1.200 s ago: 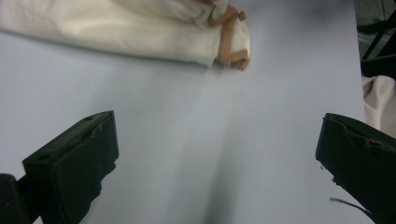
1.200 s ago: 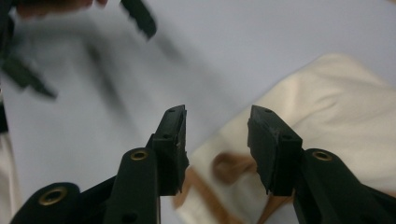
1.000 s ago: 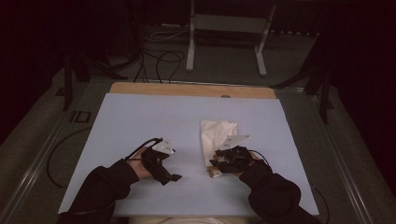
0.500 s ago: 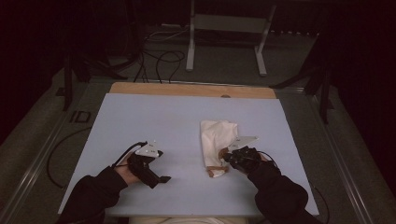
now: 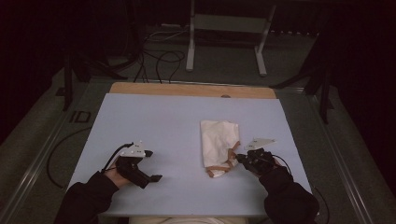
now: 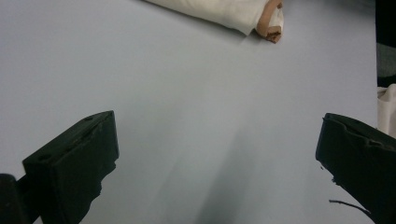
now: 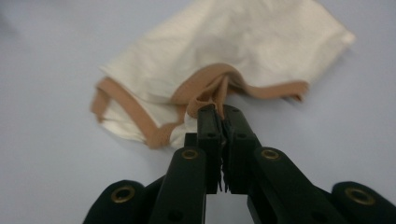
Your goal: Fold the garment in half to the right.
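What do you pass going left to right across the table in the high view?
Left gripper, jaws open over bare table → cream cloth with tan trim → right gripper, shut on the trim.

The cloth (image 5: 218, 142) is cream white, plain, with a tan-brown band (image 7: 154, 133) along its edge. The counter (image 5: 163, 121) is pale blue-grey, unpatterned, with a bare light-wood strip (image 5: 187, 89) at its far edge. Both the left gripper (image 5: 150, 165) and the right gripper (image 5: 239, 159) are black; each carries a light grey plate on top. In the right gripper view, brass-coloured rivets (image 7: 190, 154) dot the black jaws. The sleeves (image 5: 285, 196) are black. The floor (image 5: 224, 70) is dark grey-green, crossed by black cables (image 5: 159, 56).
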The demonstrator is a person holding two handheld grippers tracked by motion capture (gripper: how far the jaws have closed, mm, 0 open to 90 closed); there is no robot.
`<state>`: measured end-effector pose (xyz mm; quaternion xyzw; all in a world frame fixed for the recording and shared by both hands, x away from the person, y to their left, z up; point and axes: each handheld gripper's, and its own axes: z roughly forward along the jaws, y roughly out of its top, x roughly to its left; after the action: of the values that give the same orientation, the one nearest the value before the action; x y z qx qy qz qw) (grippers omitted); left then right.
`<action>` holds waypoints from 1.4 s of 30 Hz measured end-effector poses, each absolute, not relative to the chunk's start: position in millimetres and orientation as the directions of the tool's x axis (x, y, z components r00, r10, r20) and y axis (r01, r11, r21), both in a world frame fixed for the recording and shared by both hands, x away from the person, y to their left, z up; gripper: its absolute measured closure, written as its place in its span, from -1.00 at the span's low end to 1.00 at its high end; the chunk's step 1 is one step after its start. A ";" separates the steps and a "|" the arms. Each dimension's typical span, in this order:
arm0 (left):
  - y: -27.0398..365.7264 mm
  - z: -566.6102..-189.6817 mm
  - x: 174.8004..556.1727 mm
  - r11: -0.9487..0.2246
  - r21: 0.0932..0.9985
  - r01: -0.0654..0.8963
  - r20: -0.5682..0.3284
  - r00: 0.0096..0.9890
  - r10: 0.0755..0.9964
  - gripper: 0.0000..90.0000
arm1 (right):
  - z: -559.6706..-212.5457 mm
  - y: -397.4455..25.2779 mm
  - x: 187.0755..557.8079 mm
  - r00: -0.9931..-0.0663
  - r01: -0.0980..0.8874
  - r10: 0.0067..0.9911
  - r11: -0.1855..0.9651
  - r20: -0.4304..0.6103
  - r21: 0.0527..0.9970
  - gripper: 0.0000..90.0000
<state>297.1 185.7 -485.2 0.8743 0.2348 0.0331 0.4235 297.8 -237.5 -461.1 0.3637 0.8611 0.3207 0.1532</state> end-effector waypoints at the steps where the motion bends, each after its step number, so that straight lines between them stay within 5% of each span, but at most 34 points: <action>1: 186.9 -484.9 296.0 -0.528 0.757 0.384 -0.141 0.886 0.442 -0.99 | -464.6 -242.5 297.8 -0.673 0.552 0.740 0.508 -0.007 0.661 0.94; 24: 198.2 -491.0 286.5 -0.477 0.789 0.387 -0.155 0.877 0.456 -0.99 | -508.6 -265.7 287.7 -0.597 0.685 0.791 0.416 0.133 0.598 0.79; 42: 215.4 -494.8 276.1 -0.464 0.798 0.385 -0.132 0.862 0.489 -0.99 | -457.4 -279.2 306.2 -0.588 0.610 0.799 0.336 0.126 0.717 -0.56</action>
<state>276.1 215.4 -494.8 0.8535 0.2560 0.0575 0.4502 306.2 -279.2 -457.4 0.4364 0.8075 0.3765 0.1253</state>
